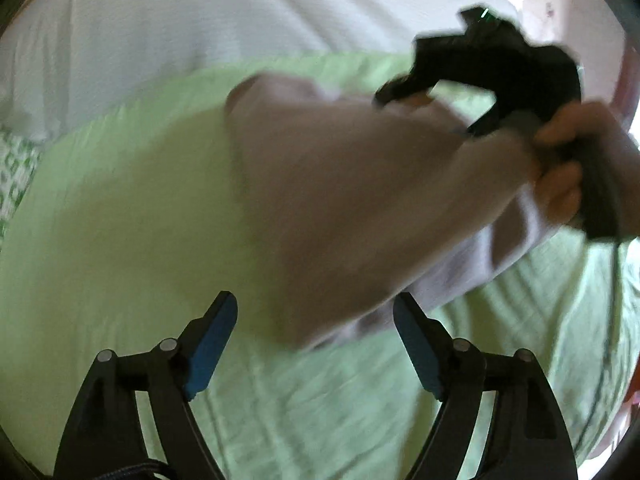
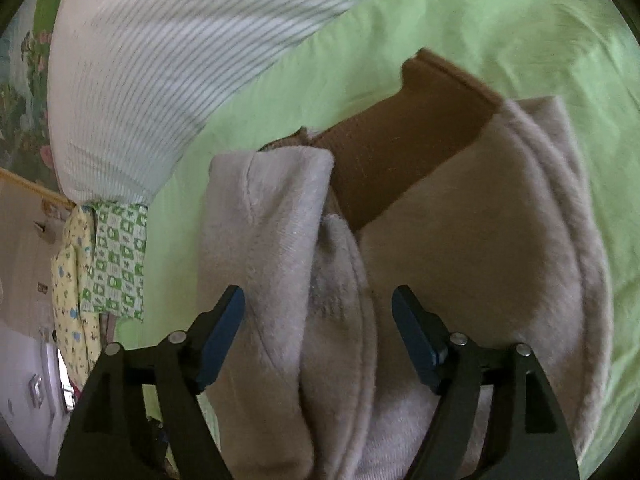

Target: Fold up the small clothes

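A small beige fleece garment (image 1: 352, 208) lies on a light green sheet (image 1: 120, 220); the left wrist view is blurred. My left gripper (image 1: 316, 312) is open just short of its near edge, nothing between the pads. In the right wrist view the same garment (image 2: 480, 248) is partly folded, with a brown panel (image 2: 400, 160) showing at its far end and a folded flap (image 2: 272, 220) at left. My right gripper (image 2: 318, 304) is open right above the garment, pads on either side of a fold. The right gripper (image 1: 404, 92) also shows in the left wrist view, held by a hand (image 1: 568, 160).
A white striped pillow (image 2: 152, 80) lies at the head of the sheet, also in the left wrist view (image 1: 200, 32). Green-patterned cloth (image 2: 120, 260) and yellow printed cloth (image 2: 72, 288) lie at the bed's left edge.
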